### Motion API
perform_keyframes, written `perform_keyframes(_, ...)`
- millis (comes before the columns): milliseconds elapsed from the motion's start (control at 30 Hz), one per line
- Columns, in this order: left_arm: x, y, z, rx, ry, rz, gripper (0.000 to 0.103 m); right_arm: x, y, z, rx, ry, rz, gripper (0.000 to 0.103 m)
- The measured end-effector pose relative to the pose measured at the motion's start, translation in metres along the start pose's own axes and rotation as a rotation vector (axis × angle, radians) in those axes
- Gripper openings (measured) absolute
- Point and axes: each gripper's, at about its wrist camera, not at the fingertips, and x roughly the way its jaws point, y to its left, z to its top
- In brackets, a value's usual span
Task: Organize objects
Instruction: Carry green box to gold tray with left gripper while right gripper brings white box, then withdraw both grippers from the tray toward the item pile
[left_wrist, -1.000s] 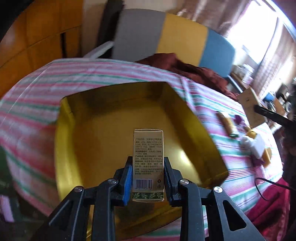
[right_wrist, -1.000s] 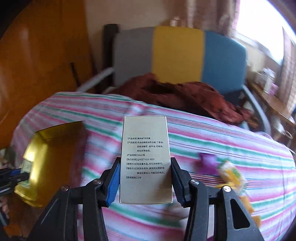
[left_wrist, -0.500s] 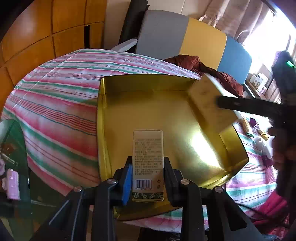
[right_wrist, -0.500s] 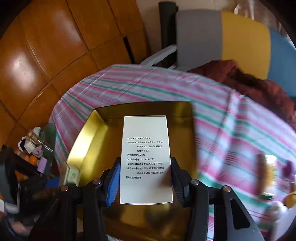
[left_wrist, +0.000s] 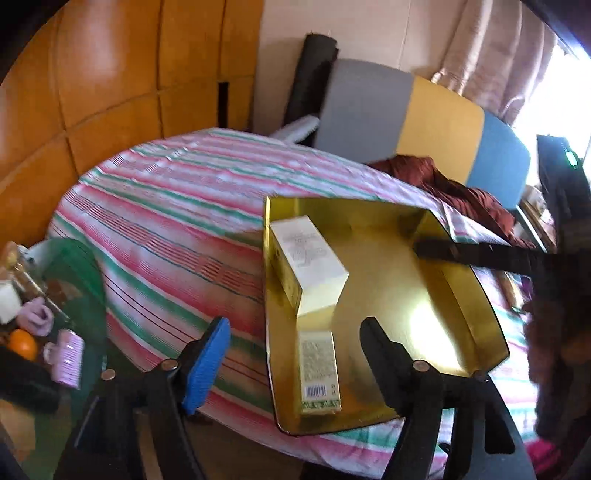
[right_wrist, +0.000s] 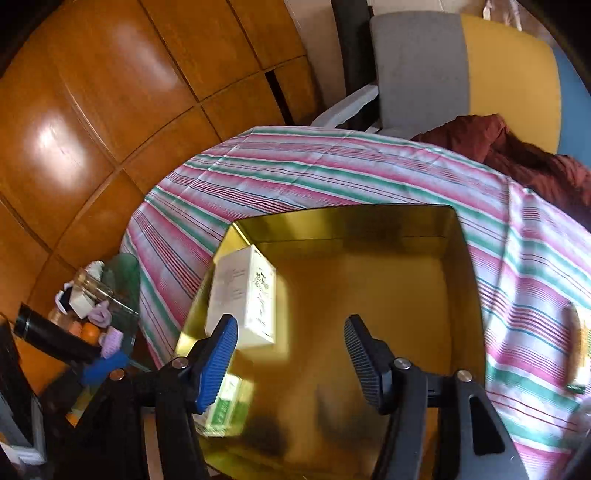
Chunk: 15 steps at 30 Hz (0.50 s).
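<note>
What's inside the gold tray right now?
Two cartons in the gold tray, along one wall: large carton and small barcode carton. The tray floor under them is hidden.

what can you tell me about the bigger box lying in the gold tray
The bigger box is a pale cream carton, cardboard by the look, with small dark print on its top face and a gold-toned side. It is closed and lies on its side along the left wall of the gold tray, resting on the tray floor. Its near end meets or nearly meets the smaller box, which lies in line with it. No tongs touch it; the right wrist view shows green lettering on another face.
</note>
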Motion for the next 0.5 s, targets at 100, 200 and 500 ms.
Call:
perform_keyframes(100,-0.009,-0.004,0.007,-0.007,-0.043,0.025,0.083,-0.013,-0.002,-0.014,-0.026,-0.028,-0.060,0.069)
perform_keyframes(200,-0.014,-0.009,0.010,0.005,-0.069,0.045,0.085,-0.024,-0.002,-0.026,-0.051,-0.055,-0.104,0.072)
perform_keyframes(500,-0.023,-0.022,0.009,0.043,-0.102,0.068,0.086,-0.047,0.000,-0.050,-0.105,-0.127,-0.198,0.073)
